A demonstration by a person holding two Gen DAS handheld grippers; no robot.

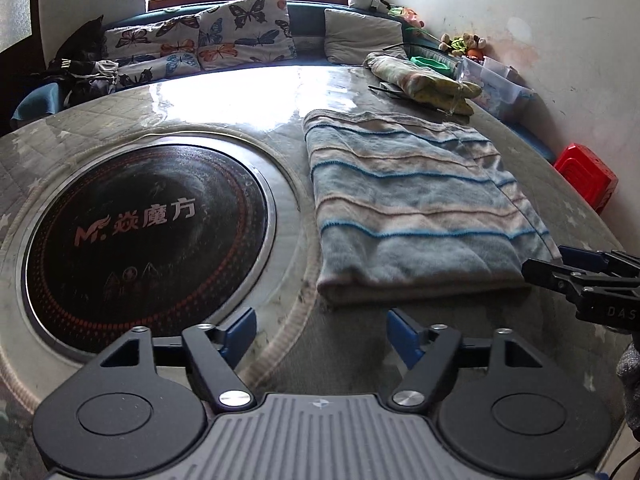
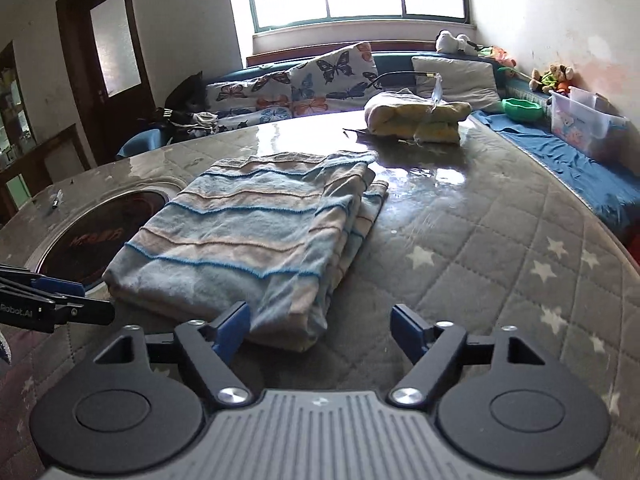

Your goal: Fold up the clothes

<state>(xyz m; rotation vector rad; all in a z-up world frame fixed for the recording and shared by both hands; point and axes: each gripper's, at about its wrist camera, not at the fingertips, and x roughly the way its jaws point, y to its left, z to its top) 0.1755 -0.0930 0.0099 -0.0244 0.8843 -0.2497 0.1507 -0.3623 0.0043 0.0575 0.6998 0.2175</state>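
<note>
A striped blue, white and tan garment (image 1: 416, 200) lies folded into a rectangle on the round padded table (image 1: 460, 340); the right wrist view shows the garment (image 2: 248, 240) with its layered edge on the right. My left gripper (image 1: 322, 338) is open just short of the garment's near edge, nothing between its blue pads. My right gripper (image 2: 320, 334) is open too, its left pad (image 2: 232, 330) at the garment's near corner without pressing it. The right gripper's fingers (image 1: 576, 272) show at the right edge of the left wrist view.
A black round cooktop (image 1: 148, 236) is set into the table left of the garment. A folded yellow and white cloth pile (image 2: 416, 118) lies at the far side. Butterfly cushions (image 1: 224, 36), a clear plastic bin (image 2: 584, 120) and a red stool (image 1: 586, 176) ring the table.
</note>
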